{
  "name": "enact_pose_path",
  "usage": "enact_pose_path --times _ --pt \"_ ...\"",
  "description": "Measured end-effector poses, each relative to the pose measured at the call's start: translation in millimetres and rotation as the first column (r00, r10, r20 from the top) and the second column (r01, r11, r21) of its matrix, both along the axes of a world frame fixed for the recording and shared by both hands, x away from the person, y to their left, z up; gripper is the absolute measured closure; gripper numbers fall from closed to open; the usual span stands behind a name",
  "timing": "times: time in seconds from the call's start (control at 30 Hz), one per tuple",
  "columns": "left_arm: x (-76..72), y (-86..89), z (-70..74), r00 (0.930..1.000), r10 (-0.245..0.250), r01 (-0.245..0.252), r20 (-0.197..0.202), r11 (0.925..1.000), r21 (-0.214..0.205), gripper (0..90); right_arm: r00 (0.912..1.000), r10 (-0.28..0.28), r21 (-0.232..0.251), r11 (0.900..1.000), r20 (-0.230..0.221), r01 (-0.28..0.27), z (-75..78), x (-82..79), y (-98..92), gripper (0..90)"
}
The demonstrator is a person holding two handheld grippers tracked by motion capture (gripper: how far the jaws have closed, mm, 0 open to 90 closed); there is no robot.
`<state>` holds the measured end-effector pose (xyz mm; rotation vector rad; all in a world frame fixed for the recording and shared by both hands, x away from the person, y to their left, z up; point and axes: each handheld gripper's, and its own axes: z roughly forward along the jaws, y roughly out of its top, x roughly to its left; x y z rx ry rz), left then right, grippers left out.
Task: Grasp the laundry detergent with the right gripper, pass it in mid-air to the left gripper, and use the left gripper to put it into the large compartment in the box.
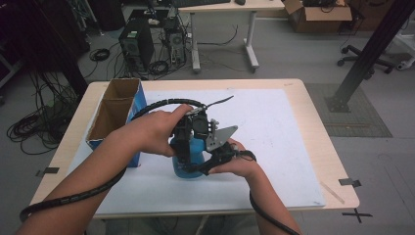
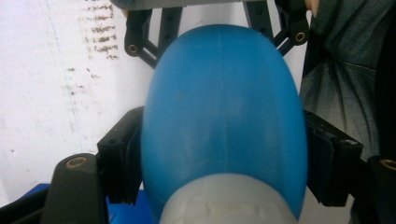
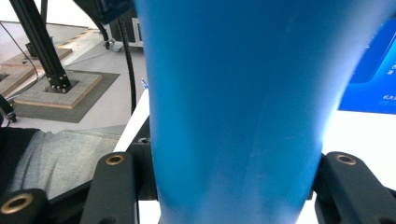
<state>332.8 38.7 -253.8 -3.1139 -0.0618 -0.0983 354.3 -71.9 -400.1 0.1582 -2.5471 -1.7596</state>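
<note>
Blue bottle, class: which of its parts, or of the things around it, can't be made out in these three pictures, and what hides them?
- Blue bottle, high view: its top, under both hands and tongs.
- Its base, right gripper view: cut off by the lower edge.
- Its cap, left gripper view: cut off by the lower edge.
- Cardboard box, high view: its bottom, hidden by its walls.

The left hand-held gripper [image 1: 188,134] is a black frame of perforated struts and linkage bars. A ribbed black cable [image 1: 161,104] arcs off its top toward 10 o'clock, and another corrugated length [image 1: 73,196] trails along the left forearm [image 1: 98,169], which is bare. The right hand-held gripper [image 1: 222,152] is black too, topped by a grey three-cornered plate [image 1: 219,137] with small holes; its cable [image 1: 266,215] runs off toward 5 o'clock. In both gripper views the jaw arms are matte black with brass-coloured pivot rings [image 2: 76,162] [image 3: 114,159] and blocky pads [image 2: 327,158]. The person wears grey fabric [image 3: 65,158] with creases.
</note>
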Motion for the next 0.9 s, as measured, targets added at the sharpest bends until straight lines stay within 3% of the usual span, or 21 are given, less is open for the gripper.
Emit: enact_pose_path --times 0.33,0.9 --pt "0.7 -1.2 1.2 0.9998 0.021 -0.021 -0.006 0.9997 0.015 37.4 1.0000 0.004 -0.006 1.0000 0.007 -0.004 2.8 -1.1 0.6 44.8" --pt "1.1 -3.3 1.1 0.9996 0.027 -0.027 -0.009 0.9986 0.046 38.6 0.9999 0.010 0.007 0.9999 -0.008 -0.010 1.1 -2.2 1.3 44.0"
